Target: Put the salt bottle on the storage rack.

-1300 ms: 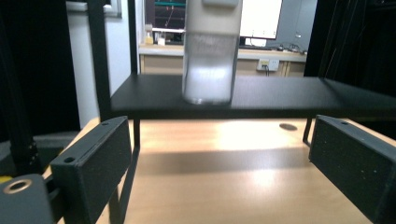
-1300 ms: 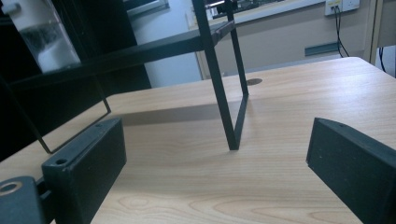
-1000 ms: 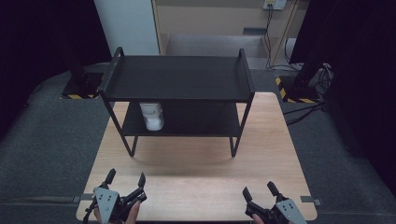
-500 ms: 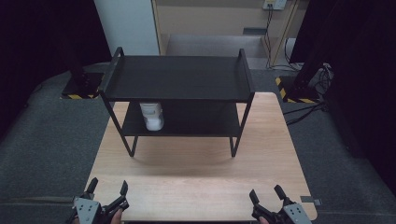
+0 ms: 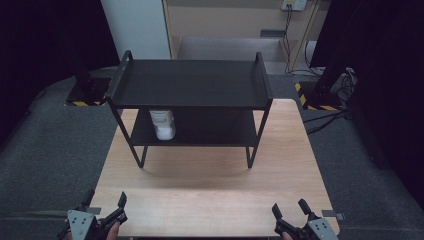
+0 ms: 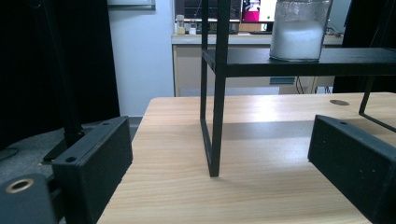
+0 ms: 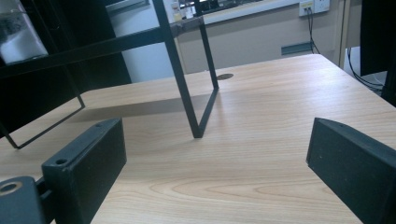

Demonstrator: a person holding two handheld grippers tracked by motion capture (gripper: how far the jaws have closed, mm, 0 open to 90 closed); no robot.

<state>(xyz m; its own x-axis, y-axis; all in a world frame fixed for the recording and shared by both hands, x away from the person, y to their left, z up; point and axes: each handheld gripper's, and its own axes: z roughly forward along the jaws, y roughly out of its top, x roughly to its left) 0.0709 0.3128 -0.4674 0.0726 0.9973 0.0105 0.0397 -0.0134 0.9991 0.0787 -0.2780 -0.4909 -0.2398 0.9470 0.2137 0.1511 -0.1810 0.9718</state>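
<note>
A black two-tier shelf rack [image 5: 190, 82] stands on the wooden table [image 5: 210, 190]. On its lower tier, at the left, sits a clear jar of white powder [image 5: 163, 123], which is up at the top in the left gripper view [image 6: 299, 30] and at the upper left in the right gripper view [image 7: 18, 37]. My left gripper [image 5: 105, 207] hangs open at the table's near left corner, nothing between its jaws. At the near right edge my right gripper [image 5: 291, 214] is open too, also with nothing in it. Both point toward the rack.
Dark floor mats surround the table. Black stands with yellow-striped bases [image 5: 85, 92] [image 5: 320, 95] flank the rack at the back. A white panel [image 5: 135, 25] and a beige wall with cables lie behind. Bare tabletop lies between the rack and the grippers.
My left gripper has drawn back toward the near edge and out to the left. The right gripper has barely shifted. Both stayed open.
</note>
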